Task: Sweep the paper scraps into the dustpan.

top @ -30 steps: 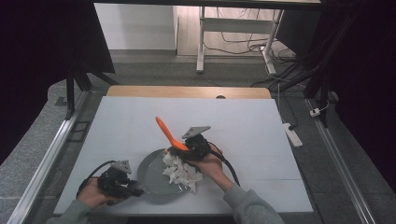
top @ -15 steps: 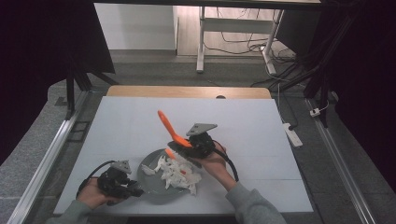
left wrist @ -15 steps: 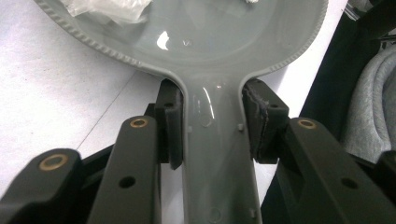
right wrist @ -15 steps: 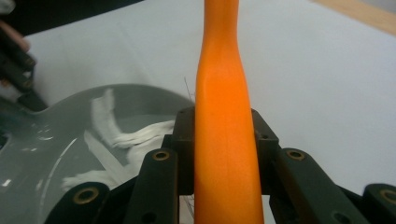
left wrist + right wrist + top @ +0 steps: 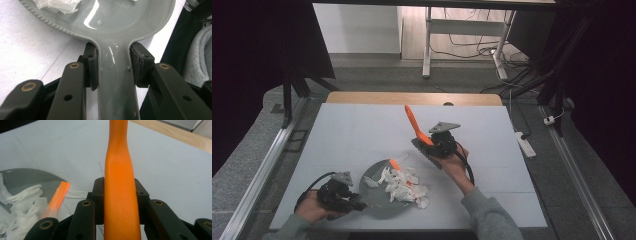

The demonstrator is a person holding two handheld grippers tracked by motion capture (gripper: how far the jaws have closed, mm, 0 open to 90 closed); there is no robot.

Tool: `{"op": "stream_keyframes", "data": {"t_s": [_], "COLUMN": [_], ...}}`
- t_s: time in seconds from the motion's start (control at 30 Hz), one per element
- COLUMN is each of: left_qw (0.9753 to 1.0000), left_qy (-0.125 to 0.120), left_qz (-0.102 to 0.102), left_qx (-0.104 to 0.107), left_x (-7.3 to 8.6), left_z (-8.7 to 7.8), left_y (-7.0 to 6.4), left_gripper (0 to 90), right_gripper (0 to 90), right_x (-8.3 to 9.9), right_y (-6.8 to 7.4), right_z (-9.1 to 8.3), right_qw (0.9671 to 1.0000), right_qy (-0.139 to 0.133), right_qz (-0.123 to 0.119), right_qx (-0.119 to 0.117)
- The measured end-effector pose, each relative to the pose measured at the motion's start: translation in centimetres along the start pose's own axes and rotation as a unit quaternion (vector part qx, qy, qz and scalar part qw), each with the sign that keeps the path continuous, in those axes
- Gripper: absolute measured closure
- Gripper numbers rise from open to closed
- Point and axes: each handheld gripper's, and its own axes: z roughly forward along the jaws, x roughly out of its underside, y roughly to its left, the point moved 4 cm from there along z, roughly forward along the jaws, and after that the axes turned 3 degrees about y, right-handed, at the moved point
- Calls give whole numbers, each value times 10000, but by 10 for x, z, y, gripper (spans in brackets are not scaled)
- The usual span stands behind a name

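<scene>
A grey dustpan lies near the table's front edge, and my left gripper is shut on its handle, one pad on either side. Several white paper scraps are heaped on the pan and spill over its right rim. A short orange strip lies at the pan's far rim beside the scraps. Right of the pan and lifted off the table, my right gripper is shut on an orange tool handle that points up and away.
The white table has free room at the left, the back and the far right. A wooden strip borders its far edge. A white power strip lies on the floor at the right.
My right gripper has lifted the orange handle up and to the right, away from the pan. The left gripper and the dustpan have stayed put.
</scene>
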Motion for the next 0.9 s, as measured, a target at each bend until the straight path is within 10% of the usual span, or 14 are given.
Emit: {"op": "stream_keyframes", "data": {"t_s": [0.47,0.9], "left_qw": [10000,10000], "left_qy": [-30,-25], "left_qz": [-22,-32], "left_qx": [47,29], "left_x": [0,-1], "left_z": [0,1], "left_y": [2,2], "left_gripper": [614,615], "right_gripper": [704,705], "right_x": [-7,-5], "right_y": [14,53], "right_z": [46,49], "right_qw": [9980,9951], "right_qy": [588,662], "right_qz": [-227,-322], "right_qx": [-99,-662]}}
